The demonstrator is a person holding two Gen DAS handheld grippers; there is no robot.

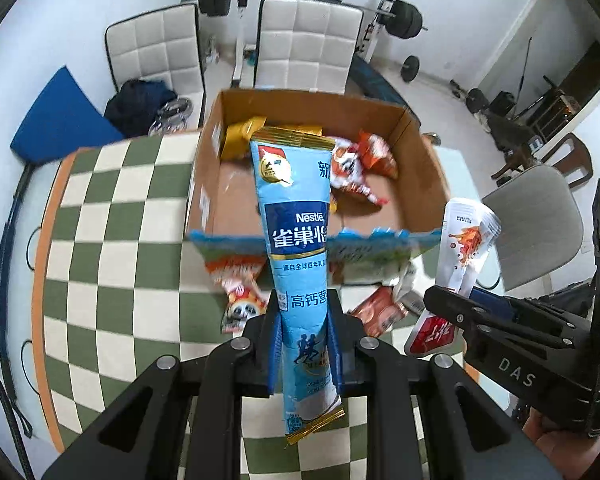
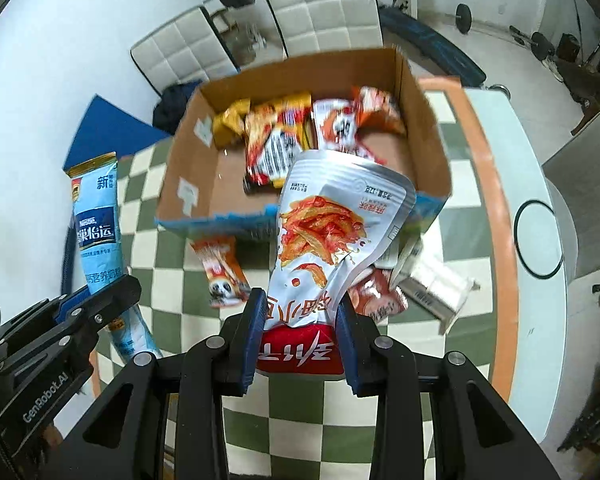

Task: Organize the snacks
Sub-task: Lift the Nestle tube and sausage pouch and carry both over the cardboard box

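A: What takes up most of the scene?
B: A table with a green and cream checked cloth (image 1: 112,264); on it stands an open cardboard box (image 2: 424,120), its near flap printed blue; behind the table are two white padded chairs (image 1: 308,40).

A: What is in the box?
B: Several orange, red and yellow snack packets (image 2: 276,140), lying towards the far side; the near part of the box floor is bare.

A: And the tools?
B: The left gripper (image 1: 306,344) is clamped narrowly on a long blue stick pack (image 1: 296,240), held above the cloth with its gold end towards the box; the right gripper (image 2: 300,336) is closed on the red lower end of a silver snack pouch (image 2: 332,220), also held above the cloth, just in front of the box.

A: Anything loose?
B: Yes; a small orange packet (image 2: 224,276), a reddish packet (image 2: 376,296) and a clear wrapped white pack (image 2: 440,288) lie on the cloth beside the near flap.
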